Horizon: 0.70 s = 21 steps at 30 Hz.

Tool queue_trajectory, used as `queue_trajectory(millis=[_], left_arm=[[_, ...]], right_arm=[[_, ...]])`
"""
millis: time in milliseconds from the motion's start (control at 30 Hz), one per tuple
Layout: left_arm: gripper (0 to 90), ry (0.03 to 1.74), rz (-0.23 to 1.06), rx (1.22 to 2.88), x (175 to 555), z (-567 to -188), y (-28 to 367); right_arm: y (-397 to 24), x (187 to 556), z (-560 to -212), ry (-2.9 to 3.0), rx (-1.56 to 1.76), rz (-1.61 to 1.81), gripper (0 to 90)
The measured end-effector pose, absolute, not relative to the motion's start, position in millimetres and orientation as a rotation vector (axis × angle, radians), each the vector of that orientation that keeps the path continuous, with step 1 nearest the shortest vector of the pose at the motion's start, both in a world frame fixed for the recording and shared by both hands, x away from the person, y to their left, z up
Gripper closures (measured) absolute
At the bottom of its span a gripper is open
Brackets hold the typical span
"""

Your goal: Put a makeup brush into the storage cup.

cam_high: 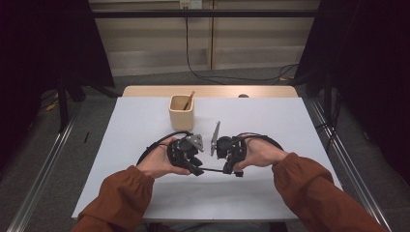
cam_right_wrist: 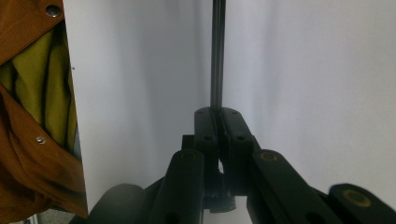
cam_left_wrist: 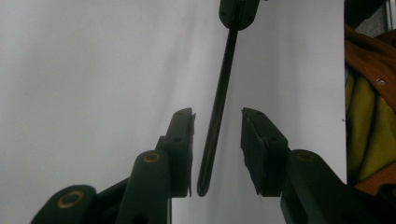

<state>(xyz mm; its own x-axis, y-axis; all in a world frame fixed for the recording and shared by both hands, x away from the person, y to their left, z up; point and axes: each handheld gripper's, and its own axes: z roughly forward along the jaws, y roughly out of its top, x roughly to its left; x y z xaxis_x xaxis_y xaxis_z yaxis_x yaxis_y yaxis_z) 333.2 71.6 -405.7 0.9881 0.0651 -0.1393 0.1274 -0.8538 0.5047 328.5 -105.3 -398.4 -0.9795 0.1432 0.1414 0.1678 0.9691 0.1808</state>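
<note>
While the right gripper [cam_right_wrist: 217,114] pinches one end of the thin black rod [cam_left_wrist: 219,93], its free end lies lengthwise between the left gripper's [cam_left_wrist: 217,126] spread, untouching jaws.

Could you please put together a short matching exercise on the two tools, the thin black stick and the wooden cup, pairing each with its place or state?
Things:
1. left tool
2. right tool
3. thin black stick
4. wooden cup

States or places:
A. stands toward the far side of the white table, with a brown stick leaning inside
B. clamped shut on one end of the stick
C. spans level between the two tools
D. jaws apart on either side of the stick's free end, pads not touching it

Pairs: 1-D, 2-B, 3-C, 4-A
</note>
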Motion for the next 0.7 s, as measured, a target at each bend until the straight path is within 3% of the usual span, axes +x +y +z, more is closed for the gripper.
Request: queue_trajectory(millis=[500, 700], left_arm=[[79.6, 0.141, -0.188, 2.611, 337.1, -408.8, 71.3], [81.5, 0.130, -0.189, 2.614, 336.5, -410.3, 70.0]], right_arm=[[-104.6, 328.0, -399.3, -2.998, -0.217, -0.298, 86.3], [-105.3, 327.5, -399.2, -3.001, -0.212, -0.303, 86.3]])
